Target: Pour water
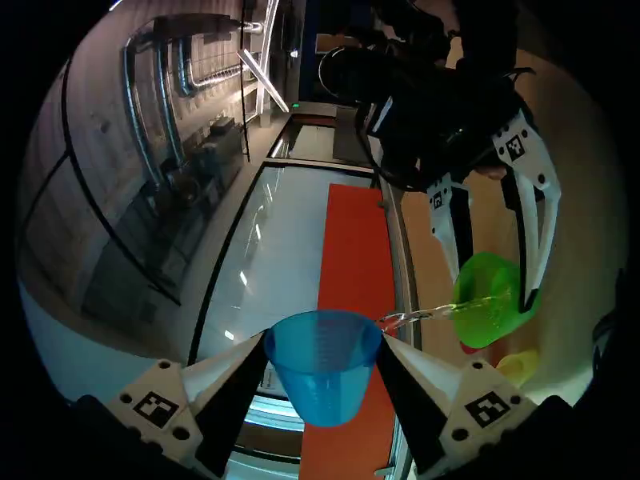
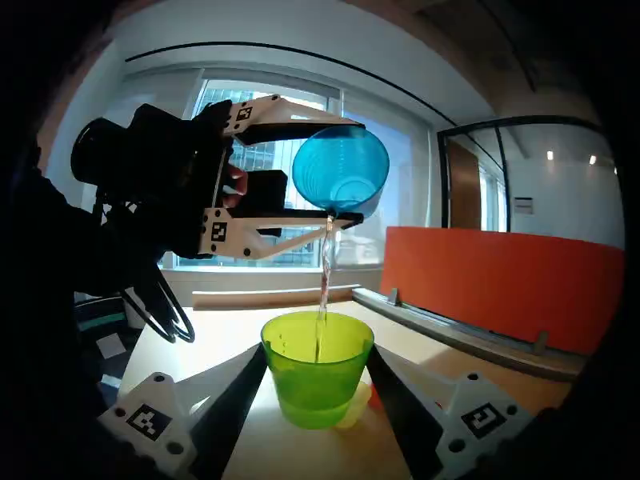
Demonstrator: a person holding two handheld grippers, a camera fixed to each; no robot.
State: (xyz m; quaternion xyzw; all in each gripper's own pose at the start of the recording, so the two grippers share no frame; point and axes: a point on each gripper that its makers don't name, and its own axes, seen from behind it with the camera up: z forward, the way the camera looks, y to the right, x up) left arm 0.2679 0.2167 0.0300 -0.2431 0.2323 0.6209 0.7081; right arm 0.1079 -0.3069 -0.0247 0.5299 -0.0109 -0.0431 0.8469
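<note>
Water (image 1: 416, 314) in left gripper view streams from tilted blue cup (image 1: 322, 364), pinched by left gripper (image 1: 322, 344), into green cup (image 1: 488, 300) pinched by right gripper (image 1: 496, 292). Right gripper view: green cup (image 2: 318, 368) upright above table (image 2: 232, 320), blue cup (image 2: 340, 170) tipped over it, stream falling in

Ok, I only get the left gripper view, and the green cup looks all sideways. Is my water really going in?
Observer: Yes. The right gripper view shows the stream falling straight down inside the green cup, near the middle of its rim.
Operator: Is that cup tipping?
Observer: No, it stands upright between the fingers of the right gripper.
Operator: And mine?
Observer: Your blue cup is tipped on its side, above the green one.
</note>
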